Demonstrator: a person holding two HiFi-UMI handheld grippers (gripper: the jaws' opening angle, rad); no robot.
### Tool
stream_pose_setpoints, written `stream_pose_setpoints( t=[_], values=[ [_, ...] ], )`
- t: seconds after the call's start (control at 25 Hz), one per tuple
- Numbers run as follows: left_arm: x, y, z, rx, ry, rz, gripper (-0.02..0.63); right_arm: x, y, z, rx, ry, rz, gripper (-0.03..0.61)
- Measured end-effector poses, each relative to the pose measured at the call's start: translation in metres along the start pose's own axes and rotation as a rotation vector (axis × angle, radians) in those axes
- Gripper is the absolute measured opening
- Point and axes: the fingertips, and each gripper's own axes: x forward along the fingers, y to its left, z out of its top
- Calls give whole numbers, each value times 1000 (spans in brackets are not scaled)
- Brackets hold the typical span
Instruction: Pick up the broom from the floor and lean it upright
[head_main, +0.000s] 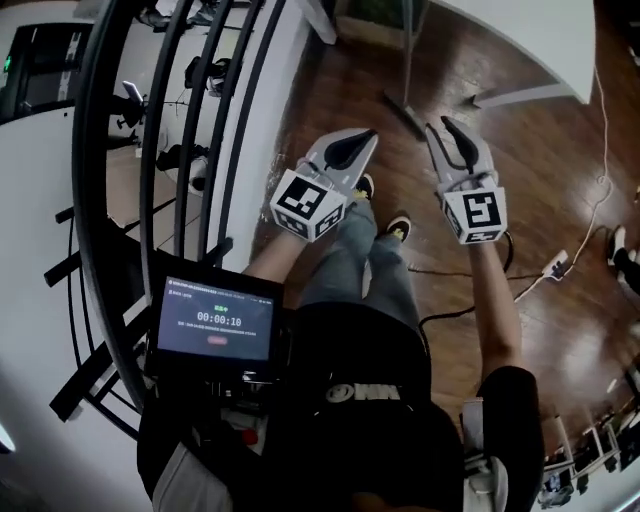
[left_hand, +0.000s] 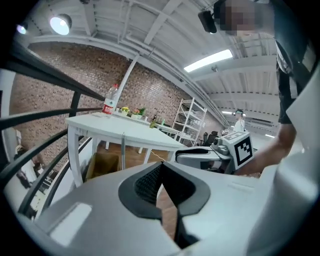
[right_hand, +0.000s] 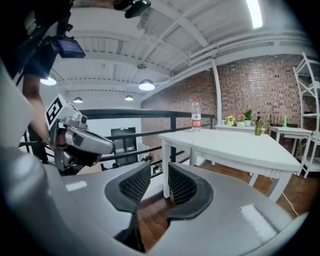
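Head view: both grippers are held up in front of the person, above the wooden floor (head_main: 330, 60). The left gripper (head_main: 368, 136) has its jaws together and carries nothing. The right gripper (head_main: 446, 124) has its jaws a little apart, also with nothing in them. Beyond them the broom (head_main: 404, 108) seems to stand already against the white desk (head_main: 520, 40), head on the floor and thin handle running up to the edge. The railing (head_main: 150, 150) is close on the left.

Left gripper view: the left gripper (left_hand: 161, 165) is closed at the tips and empty. A thin upright pole, probably the broom (left_hand: 122, 150) handle, stands by the desk (left_hand: 125, 131), well apart from the jaws. A bottle (left_hand: 111, 100) stands on top.

Right gripper view: the right gripper (right_hand: 160, 172) is parted, with only floor and a desk (right_hand: 240, 145) leg showing through the gap.

The lean looks done, so the care now is to keep both grippers clear of the handle and watch that it does not slide along the desk edge. If it does slip, re-grip high on the handle and set the head further out.
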Motion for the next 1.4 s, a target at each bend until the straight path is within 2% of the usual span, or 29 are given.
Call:
stream_pose_setpoints(
  t=[0.12, 0.2, 0.28, 0.32, 0.4, 0.52, 0.6, 0.8, 1.04, 1.4],
  values=[
    [19, -19, 23, 55, -16, -13, 14, -17, -6, 22, 54, -80, 11, 114],
    [11, -25, 33, 63, -38, 0, 14, -27, 7, 34, 80, -123, 12, 109],
    [-2, -34, 54, 76, -72, 10, 14, -38, 27, 51, 74, -162, 44, 67],
    [-5, -42, 66, 88, -90, 7, 14, -45, 36, 59, 79, -178, 68, 12],
    [-1, -67, 76, 105, -115, -9, 14, -65, 47, 56, 91, -184, 110, 5],
    [20, -97, 71, 122, -133, -42, 14, -79, 40, 28, 69, -165, 113, 3],
    [24, -102, 64, 137, -127, -48, 14, -79, 39, 25, 58, -163, 100, 3],
    [29, -107, 68, 155, -131, -82, 14, -83, 34, 46, 58, -226, 71, 3],
    [36, -107, 85, 157, -158, -73, 14, -78, 15, 61, 87, -281, 31, 3],
    [35, -105, 84, 152, -155, -54, 14, -73, 16, 69, 60, -273, 40, 3]
  ],
)
